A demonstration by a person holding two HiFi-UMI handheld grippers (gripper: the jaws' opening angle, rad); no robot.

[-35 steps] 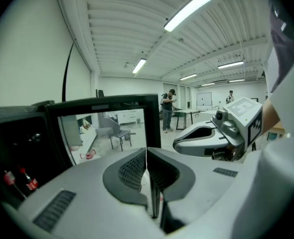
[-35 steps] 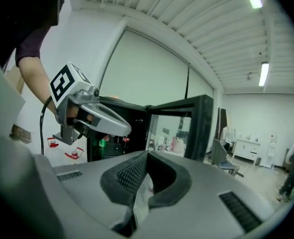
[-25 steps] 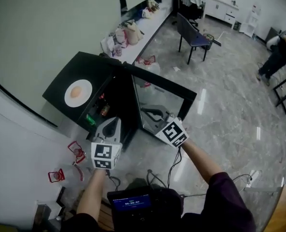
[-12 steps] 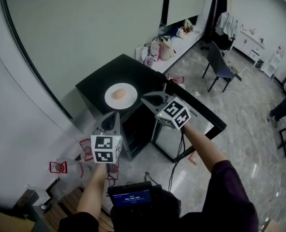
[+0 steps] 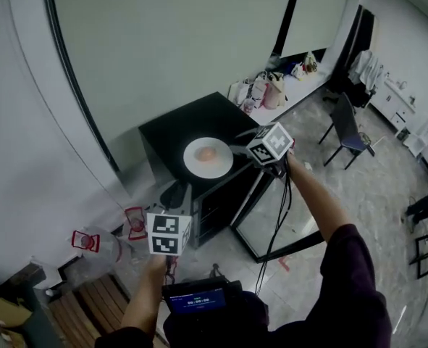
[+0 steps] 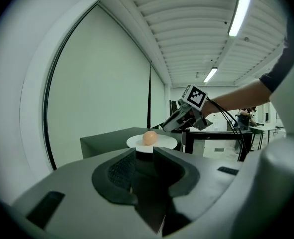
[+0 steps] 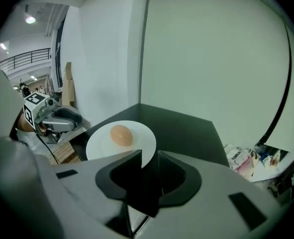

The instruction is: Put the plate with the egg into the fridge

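A white plate (image 5: 208,158) with a brown egg (image 5: 207,153) lies on the top of the black fridge (image 5: 171,129). My right gripper (image 5: 237,149) reaches in from the right, level with the plate (image 7: 121,141). Its jaws (image 7: 149,156) are opening, with a gap between them. The plate's near rim lies just at the tips, and the pads do not press on it. My left gripper (image 5: 174,191) hangs lower, in front of the fridge. It points at the egg (image 6: 149,137), and its jaws (image 6: 144,153) are opening with nothing between them.
The fridge door (image 5: 271,223) stands open to the right, below my right arm. Red wire items (image 5: 135,220) lie on the floor at the left beside a wooden pallet (image 5: 90,296). Bags (image 5: 264,89) sit on a ledge behind, and a chair (image 5: 347,133) stands farther right.
My right gripper has risen from in front of the open fridge door to the plate's edge on the fridge top. The left gripper has stayed low in front of the fridge.
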